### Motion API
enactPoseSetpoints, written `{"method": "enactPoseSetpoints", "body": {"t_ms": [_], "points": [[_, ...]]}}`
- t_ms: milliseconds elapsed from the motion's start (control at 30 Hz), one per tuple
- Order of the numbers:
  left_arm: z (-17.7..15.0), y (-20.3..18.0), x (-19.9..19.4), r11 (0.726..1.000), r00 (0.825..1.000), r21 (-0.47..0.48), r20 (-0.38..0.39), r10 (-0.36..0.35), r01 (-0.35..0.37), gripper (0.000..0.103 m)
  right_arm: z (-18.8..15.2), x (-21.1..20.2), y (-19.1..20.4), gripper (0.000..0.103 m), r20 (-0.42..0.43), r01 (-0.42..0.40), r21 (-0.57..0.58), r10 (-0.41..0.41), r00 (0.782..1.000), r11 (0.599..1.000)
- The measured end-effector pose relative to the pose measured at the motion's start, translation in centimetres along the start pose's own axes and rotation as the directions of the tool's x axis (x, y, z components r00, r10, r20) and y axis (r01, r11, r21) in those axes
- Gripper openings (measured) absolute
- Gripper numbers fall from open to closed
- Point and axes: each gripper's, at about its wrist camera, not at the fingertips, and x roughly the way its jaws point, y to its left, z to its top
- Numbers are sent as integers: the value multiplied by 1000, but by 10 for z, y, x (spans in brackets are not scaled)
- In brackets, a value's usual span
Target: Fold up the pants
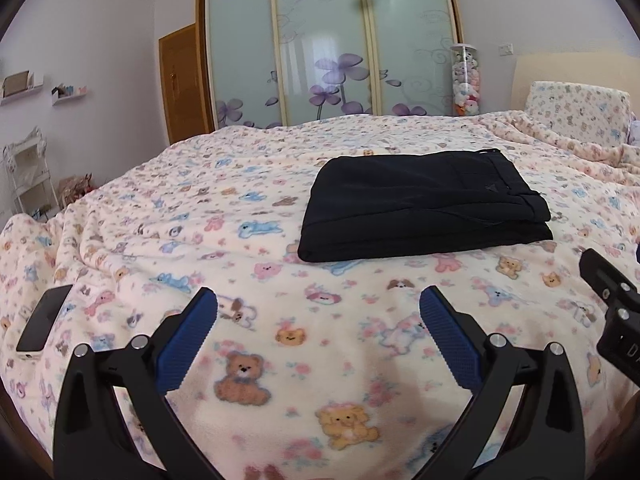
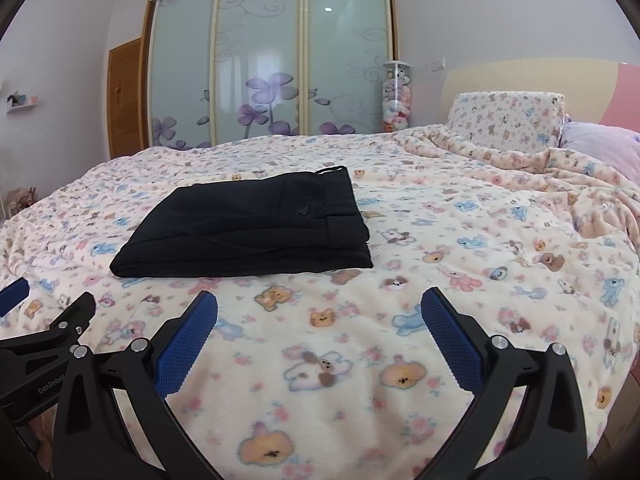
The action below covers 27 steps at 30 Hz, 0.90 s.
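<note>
Left wrist view: black pants (image 1: 424, 204) are lying folded into a compact rectangle on the teddy-bear blanket (image 1: 248, 264), suggesting folding is finished; left gripper (image 1: 318, 304) is hovering near, fingers spread wide, holding nothing | Right wrist view: pants (image 2: 248, 228) are resting ahead-left; right gripper (image 2: 319, 306) is hanging wide apart, empty, touching nothing.

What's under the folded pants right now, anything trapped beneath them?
The black pants lie folded in a flat stack straight on the teddy-bear blanket. Nothing pokes out along the visible edges. The blanket directly beneath is covered, so a thin item there cannot be ruled out.
</note>
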Motion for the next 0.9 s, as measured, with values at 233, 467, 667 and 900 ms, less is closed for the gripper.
{"method": "enactPoseSetpoints", "body": {"t_ms": [233, 467, 667, 900], "points": [[1, 8, 3, 999, 1000, -38, -11, 19, -19, 101, 0, -2, -5, 102, 17, 18, 7, -18, 1000, 1000], [4, 15, 3, 998, 999, -55, -5, 43, -44, 101, 1, -4, -7, 102, 26, 21, 6, -21, 999, 1000], [4, 17, 5, 998, 1000, -59, -7, 28, -29, 101, 1, -4, -7, 102, 24, 1, 1, -1, 1000, 1000], [4, 17, 6, 997, 1000, -66, -13, 25, -26, 101, 0, -5, -2, 102, 32, -6, -29, 7, 999, 1000]]}}
